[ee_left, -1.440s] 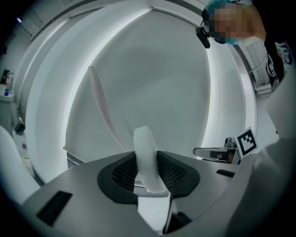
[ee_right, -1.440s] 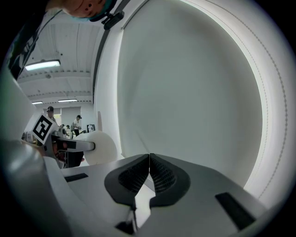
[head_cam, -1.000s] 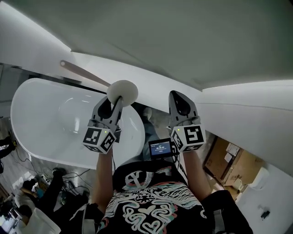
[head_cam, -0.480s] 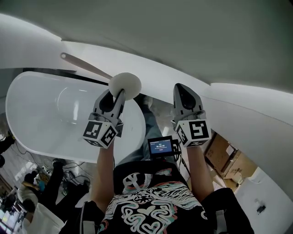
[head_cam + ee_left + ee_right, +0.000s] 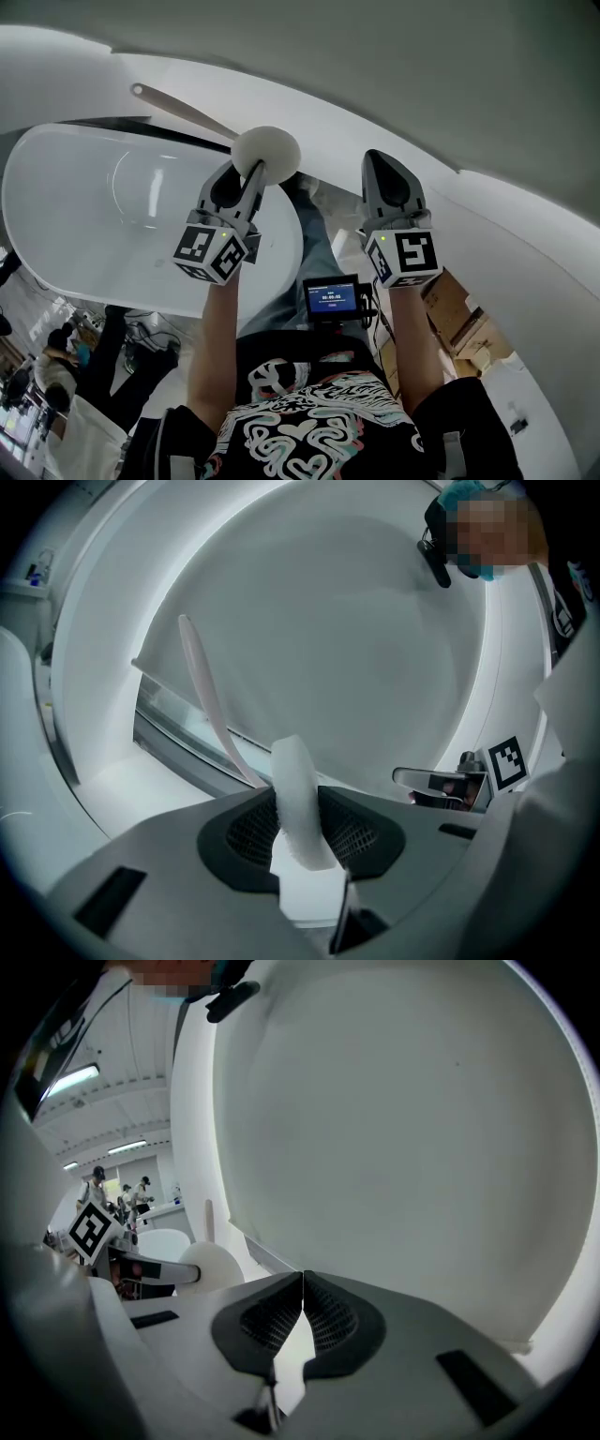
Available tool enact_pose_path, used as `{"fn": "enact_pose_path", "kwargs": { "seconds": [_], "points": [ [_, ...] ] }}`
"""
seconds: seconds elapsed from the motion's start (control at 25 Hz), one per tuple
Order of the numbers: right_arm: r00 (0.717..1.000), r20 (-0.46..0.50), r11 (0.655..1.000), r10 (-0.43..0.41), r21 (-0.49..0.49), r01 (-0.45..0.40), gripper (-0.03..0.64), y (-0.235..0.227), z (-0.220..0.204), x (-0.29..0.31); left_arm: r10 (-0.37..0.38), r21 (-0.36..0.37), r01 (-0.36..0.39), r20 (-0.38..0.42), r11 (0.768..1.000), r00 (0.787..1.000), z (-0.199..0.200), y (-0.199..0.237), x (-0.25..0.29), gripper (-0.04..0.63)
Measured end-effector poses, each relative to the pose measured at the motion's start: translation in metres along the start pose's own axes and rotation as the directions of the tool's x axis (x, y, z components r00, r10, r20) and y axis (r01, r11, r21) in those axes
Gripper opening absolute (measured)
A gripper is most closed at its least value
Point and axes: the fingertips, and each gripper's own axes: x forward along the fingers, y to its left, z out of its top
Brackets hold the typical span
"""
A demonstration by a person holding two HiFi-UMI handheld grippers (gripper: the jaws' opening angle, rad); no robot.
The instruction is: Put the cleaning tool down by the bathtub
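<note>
The cleaning tool is a round white sponge head (image 5: 268,152) on a long beige handle (image 5: 183,110). My left gripper (image 5: 249,175) is shut on the sponge head and holds it up over the right end of the white bathtub (image 5: 84,211). The handle points away to the upper left. In the left gripper view the sponge (image 5: 298,803) stands edge-on, pinched between the pads, with the handle (image 5: 208,700) rising beyond it. My right gripper (image 5: 386,167) hangs beside it to the right, shut and empty, its pads touching (image 5: 303,1290). The sponge (image 5: 214,1266) also shows in the right gripper view.
A white wall curves behind both grippers. A small screen (image 5: 330,299) hangs at the person's chest. Cardboard boxes (image 5: 461,330) lie on the floor at the lower right. People and cables (image 5: 56,366) are at the lower left, beyond the tub.
Both grippers have risen and shifted slightly right in the head view. The left one still holds the tool; the tub sits lower and further left in the frame.
</note>
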Motion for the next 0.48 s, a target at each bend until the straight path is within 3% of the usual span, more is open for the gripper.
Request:
{"fn": "enact_pose_path", "kwargs": {
  "seconds": [0.48],
  "points": [
    [0.998,-0.057,1.0,0.025,-0.003,-0.026,0.028,-0.009,-0.048,0.037,0.022,-0.073,-0.026,-0.057,0.997,0.998,-0.046,0.032,0.023,0.132]
  ]
}}
